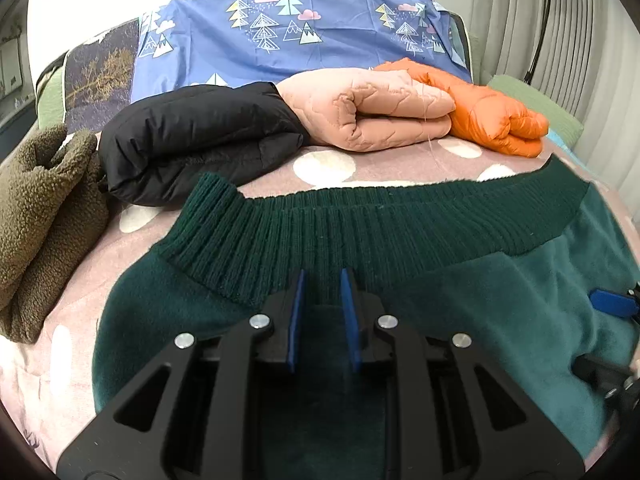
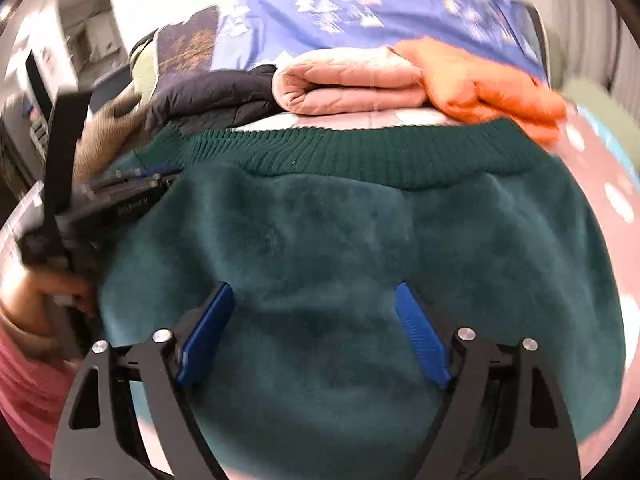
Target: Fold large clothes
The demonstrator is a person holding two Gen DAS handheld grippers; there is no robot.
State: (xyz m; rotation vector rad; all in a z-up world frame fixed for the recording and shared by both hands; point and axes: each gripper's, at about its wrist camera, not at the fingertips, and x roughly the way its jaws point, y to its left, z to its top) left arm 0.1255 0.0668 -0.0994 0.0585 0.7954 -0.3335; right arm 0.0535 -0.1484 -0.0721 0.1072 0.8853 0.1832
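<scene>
A dark green fleece sweater [image 1: 500, 320] with a ribbed knit hem [image 1: 360, 224] lies on the bed, partly folded over itself. It fills the right wrist view [image 2: 340, 240], its ribbed hem [image 2: 360, 152] at the far edge. My left gripper [image 1: 323, 280] sits low over the sweater by the ribbed hem, its blue pads a narrow gap apart with nothing clearly between them. My right gripper [image 2: 314, 292] is wide open and empty just above the sweater's middle. The left gripper also shows at the left of the right wrist view [image 2: 132, 184].
Folded jackets lie in a row at the bed's far side: olive fleece [image 1: 44, 220], black [image 1: 192, 140], pink quilted [image 1: 368, 112], orange [image 1: 492, 120]. A blue tree-print sheet [image 1: 300, 40] covers the headboard. The bedspread [image 1: 328, 168] is pink with white dots. Curtains [image 1: 580, 20] hang at the right.
</scene>
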